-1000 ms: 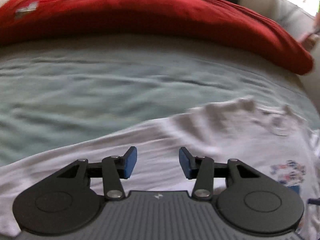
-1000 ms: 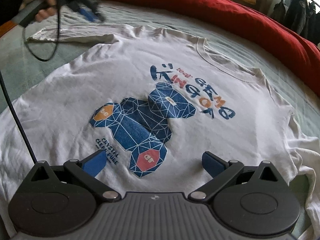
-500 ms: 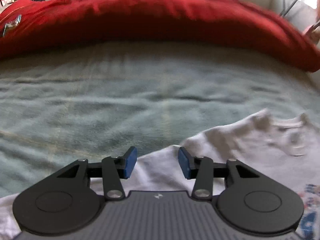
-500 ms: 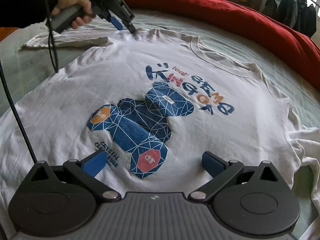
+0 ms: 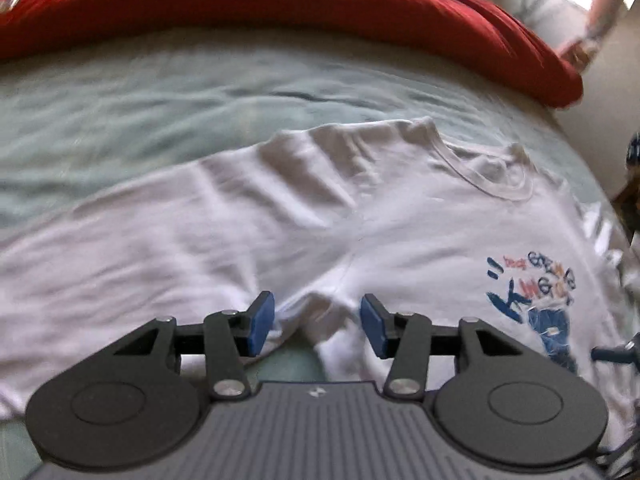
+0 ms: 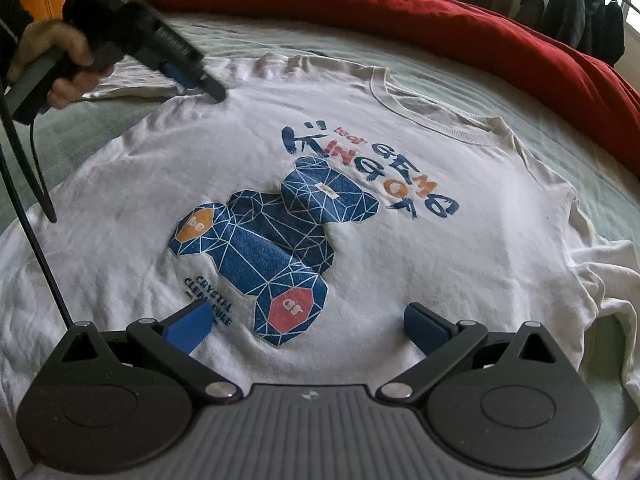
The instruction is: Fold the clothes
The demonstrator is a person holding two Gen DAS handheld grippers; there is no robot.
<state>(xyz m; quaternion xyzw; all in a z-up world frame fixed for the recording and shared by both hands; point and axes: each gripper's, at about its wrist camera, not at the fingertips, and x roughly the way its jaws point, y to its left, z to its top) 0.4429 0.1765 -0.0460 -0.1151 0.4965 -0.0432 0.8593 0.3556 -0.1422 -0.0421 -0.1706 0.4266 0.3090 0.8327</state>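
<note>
White shirt [image 6: 360, 152] spread flat, picture side up, on the bed [image 6: 580, 160]. Left tongs [image 5: 312, 324] spread wide at the armpit, by the sleeve [image 5: 140, 256]. Right tongs [image 6: 304, 324] spread wide above the shirt's lower part. Looks like getting a hold for a fold; needs pinching the cloth.

Two hand-held grippers with black linkages and blue pads

The left gripper [image 5: 316, 324] and the right gripper [image 6: 306, 322] are each built on a ribbed grey body with a small white logo, flanked by two round black discs; black link arms are pinned with silver screws, and blue pads [image 5: 261, 323] are carried at the tips. A black cable [image 6: 28, 184] is seen trailing from the left unit, gripped by a hand [image 6: 60, 60] below a dark sleeve [image 6: 10, 20]
</note>
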